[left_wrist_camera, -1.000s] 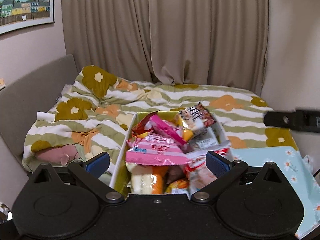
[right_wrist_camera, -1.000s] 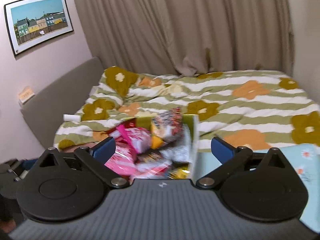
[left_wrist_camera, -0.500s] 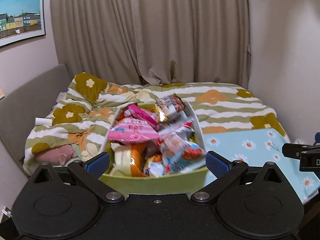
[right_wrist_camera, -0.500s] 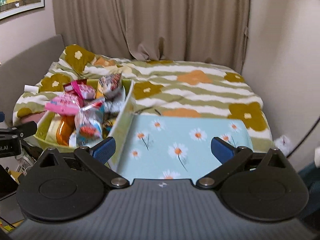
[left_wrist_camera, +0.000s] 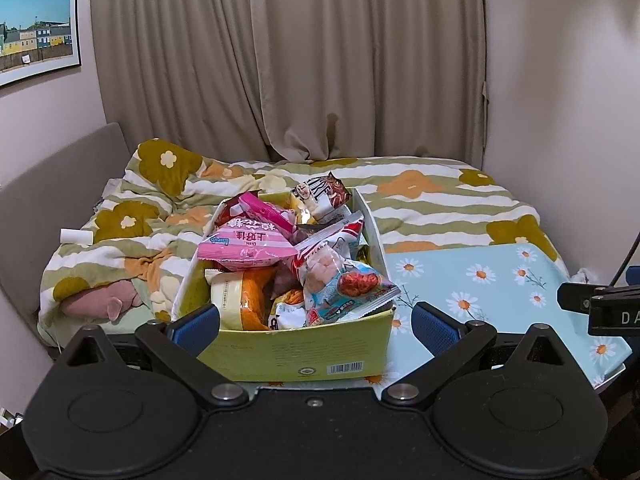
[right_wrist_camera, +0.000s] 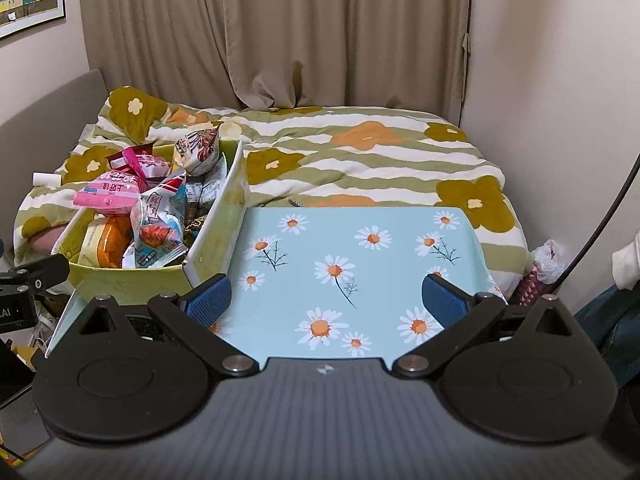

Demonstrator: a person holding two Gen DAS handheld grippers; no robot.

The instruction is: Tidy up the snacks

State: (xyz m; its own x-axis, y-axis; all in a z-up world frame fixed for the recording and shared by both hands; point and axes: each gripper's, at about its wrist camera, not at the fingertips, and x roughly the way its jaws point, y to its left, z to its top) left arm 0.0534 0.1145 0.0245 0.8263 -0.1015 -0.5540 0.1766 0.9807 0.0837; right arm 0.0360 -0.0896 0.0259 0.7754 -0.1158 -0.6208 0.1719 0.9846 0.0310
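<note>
Right now a yellow-green cardboard box [left_wrist_camera: 296,350] stands at the left end of a smooth, pale-blue daisy-print counter [right_wrist_camera: 360,248], heaped past its rim with crinkly snack packets. On top lies a flat, glossy pink packet [left_wrist_camera: 244,246] with printed characters; beside it a puffy, clear-windowed shrimp-cracker bag [left_wrist_camera: 340,276] leans toward the front right corner, and a brown-and-white wrapper [left_wrist_camera: 320,194] sticks up at the back. A cream-and-orange bag [left_wrist_camera: 240,300] sits low at the front. The box's front wall is matte, with a barcode sticker near the lower right.

Seen from its own camera, the left hand-held gripper [left_wrist_camera: 314,322] hovers just before that front wall, its ribbed blue pads [left_wrist_camera: 196,324] spread wide and holding nothing. The right hand-held gripper [right_wrist_camera: 326,300] is likewise wide apart and empty, poised over the bare part of the counter, to the right of the box.

Behind lies a bed with a rumpled, soft floral duvet [right_wrist_camera: 360,152] in green, white and orange stripes, backed by pleated beige curtains [left_wrist_camera: 288,60].
</note>
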